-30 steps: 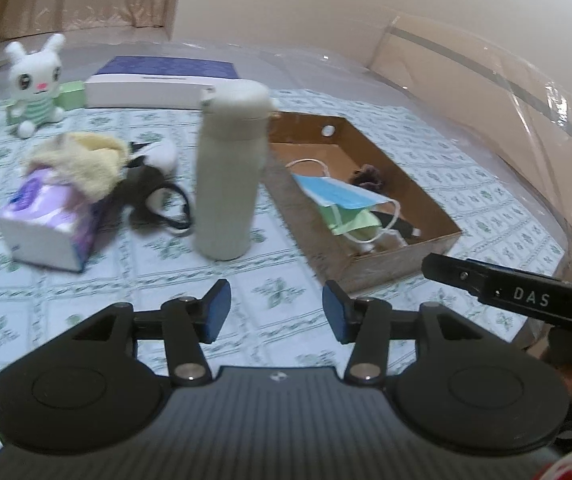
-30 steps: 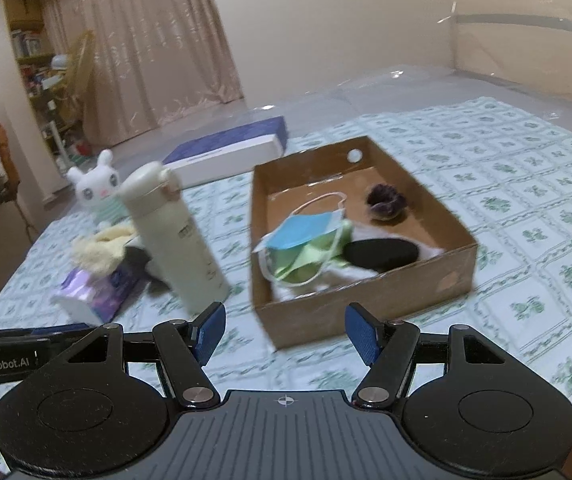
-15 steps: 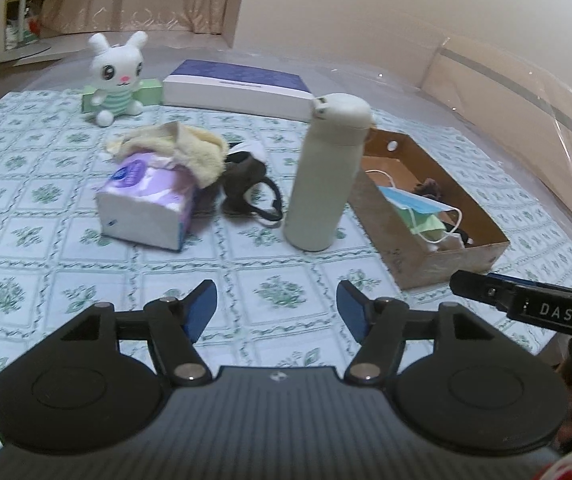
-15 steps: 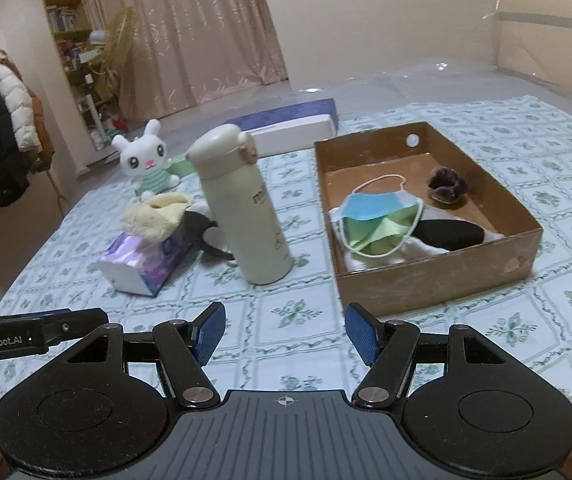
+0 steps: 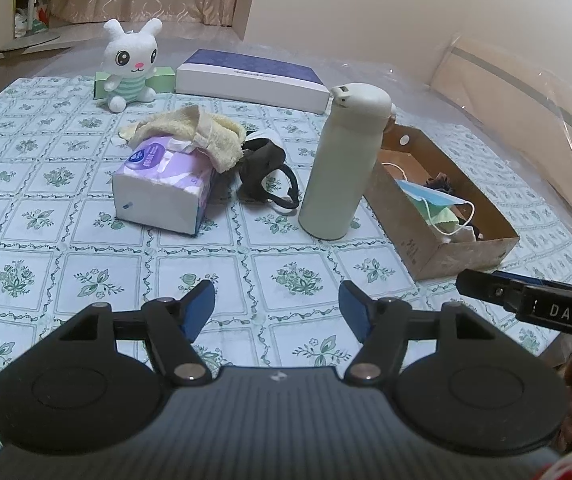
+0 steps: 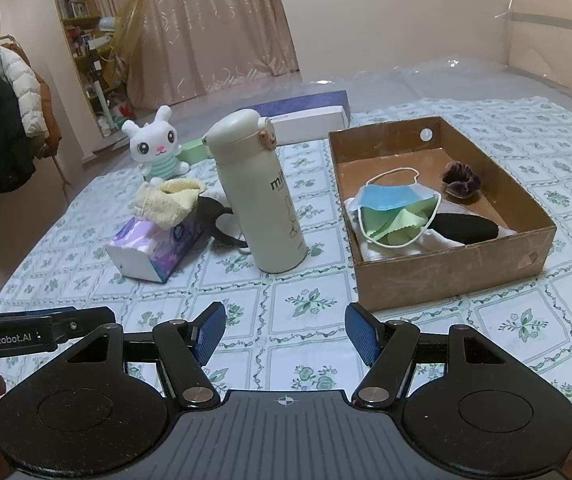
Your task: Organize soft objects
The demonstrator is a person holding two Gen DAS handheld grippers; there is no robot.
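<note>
Cardboard box [image 6: 446, 268] at right, holding face mask [image 6: 396, 202] and scrunchie [image 6: 461, 180]. Cream bottle [image 6: 260, 196] upright just left. Tissue pack [image 5: 162, 188] beyond, under yellow cloth [image 5: 202, 136]. Left gripper [image 5: 276, 308] and right gripper [image 6: 284, 330]: spread wide, holding nothing.

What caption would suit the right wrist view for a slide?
Open right gripper faces a cardboard box holding a face mask, beside an upright cream bottle.
</note>
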